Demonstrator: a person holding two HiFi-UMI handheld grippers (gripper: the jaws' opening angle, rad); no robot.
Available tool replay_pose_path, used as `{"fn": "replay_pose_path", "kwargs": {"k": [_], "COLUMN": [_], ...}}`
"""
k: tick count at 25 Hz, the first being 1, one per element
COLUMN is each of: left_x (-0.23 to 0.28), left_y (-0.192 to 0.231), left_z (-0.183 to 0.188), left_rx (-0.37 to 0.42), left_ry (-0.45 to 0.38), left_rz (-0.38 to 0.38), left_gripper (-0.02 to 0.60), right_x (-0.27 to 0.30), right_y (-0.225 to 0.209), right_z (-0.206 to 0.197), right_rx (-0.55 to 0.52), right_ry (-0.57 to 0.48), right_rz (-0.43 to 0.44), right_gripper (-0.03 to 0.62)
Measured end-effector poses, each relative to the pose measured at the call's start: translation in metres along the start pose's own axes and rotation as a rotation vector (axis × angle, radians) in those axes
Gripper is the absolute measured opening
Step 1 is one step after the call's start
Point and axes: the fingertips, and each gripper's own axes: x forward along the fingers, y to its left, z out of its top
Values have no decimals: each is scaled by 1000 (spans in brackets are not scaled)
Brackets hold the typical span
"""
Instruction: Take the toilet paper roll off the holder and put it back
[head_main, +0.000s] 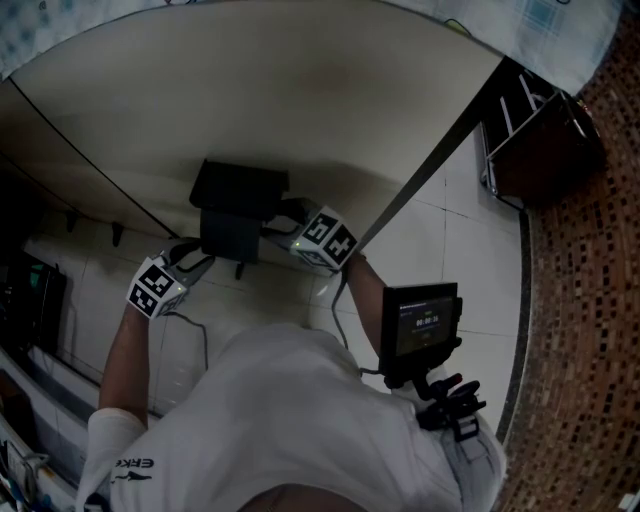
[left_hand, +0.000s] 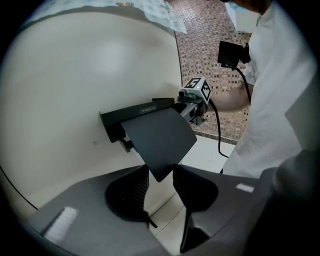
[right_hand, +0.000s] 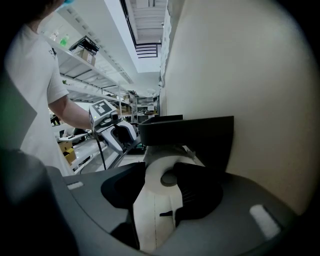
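Observation:
A black toilet paper holder (head_main: 238, 205) hangs on the cream wall. Its flat cover (left_hand: 160, 137) is swung outwards, and my left gripper (left_hand: 161, 172) is shut on the cover's lower corner, which sits wedged between the jaws. The white toilet paper roll (right_hand: 159, 200) is under the holder's body (right_hand: 190, 132), its core end facing the camera. It fills the gap of my right gripper (right_hand: 161, 176) and touches both pads. A loose sheet hangs down from it. In the head view the left gripper (head_main: 200, 262) and right gripper (head_main: 285, 232) flank the holder.
The cream wall (head_main: 300, 90) is right behind the holder. A black screen device (head_main: 420, 325) hangs at the person's chest. White floor tiles (head_main: 450, 230) meet brown mosaic (head_main: 590, 300). Shelving (right_hand: 85, 55) shows far left.

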Motion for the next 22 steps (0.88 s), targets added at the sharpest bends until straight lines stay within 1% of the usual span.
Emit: {"fn": "replay_pose_path", "kwargs": {"k": [3,4,5,6,10,14,22], "left_x": [0,0,1,1,2,2,2], "left_y": [0,-1,-1,0,0,0,0], "left_z": [1,1,1,2,0,-1,-3], "left_rx": [1,0,2,4,-1,5,5], "left_ry": [-6,-6,-7,-7,0,7,9], "left_rz": [-4,-6,-5,-1,1,-3,-6], "left_gripper": [152,152,150,149,147,147,146], "right_x": [3,4,6,9,18,17,17], "right_y": [-1,-1,-1,-1,0,0,1], "right_z": [1,2,3,3,0,3,3], "right_rx": [-7,-9,-13,-20,-50,-38,-49], "right_ry": [-1,-1,0,4,18,-7,-4], "right_rz": [-4,-7,-8,-8,-11,-8,-8], "right_gripper": [223,231,255,258,261,262,267]}}
